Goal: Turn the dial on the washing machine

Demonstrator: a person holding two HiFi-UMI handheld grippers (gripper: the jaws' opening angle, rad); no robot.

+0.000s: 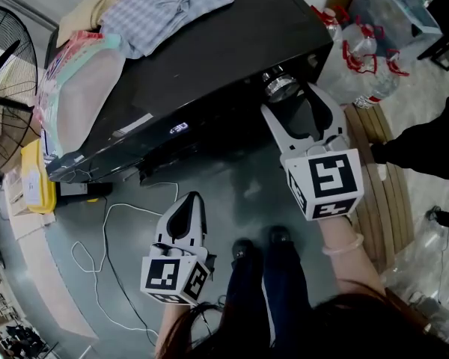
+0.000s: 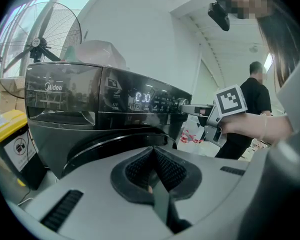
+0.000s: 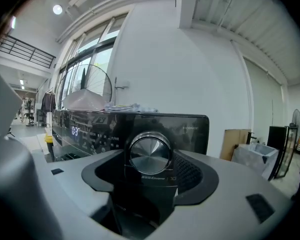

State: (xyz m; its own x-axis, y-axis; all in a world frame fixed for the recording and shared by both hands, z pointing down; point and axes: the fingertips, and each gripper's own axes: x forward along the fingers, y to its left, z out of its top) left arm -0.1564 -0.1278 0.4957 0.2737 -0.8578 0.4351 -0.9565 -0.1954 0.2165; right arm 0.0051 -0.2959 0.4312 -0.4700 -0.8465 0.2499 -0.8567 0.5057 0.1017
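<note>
A silver dial [image 3: 150, 154] on the front panel of a black washing machine [image 1: 232, 47] sits clamped between the jaws of the right gripper [image 1: 290, 98], whose pads press its flanks at 3 and 9 o'clock in the right gripper view. In the head view the dial lies at about 1 o'clock, at the panel's right end, with the lit display [image 1: 178, 128] further left along the same panel. The left gripper [image 1: 188, 204] hangs low at 7 o'clock, well apart from the machine, its jaws brought together on nothing. A checked garment [image 1: 165, 10] lies on the machine's lid at 11 o'clock. A white cable [image 1: 105, 230] loops across the floor beside the left gripper, and a fan [image 1: 4, 66] stands at 10 o'clock.
</note>
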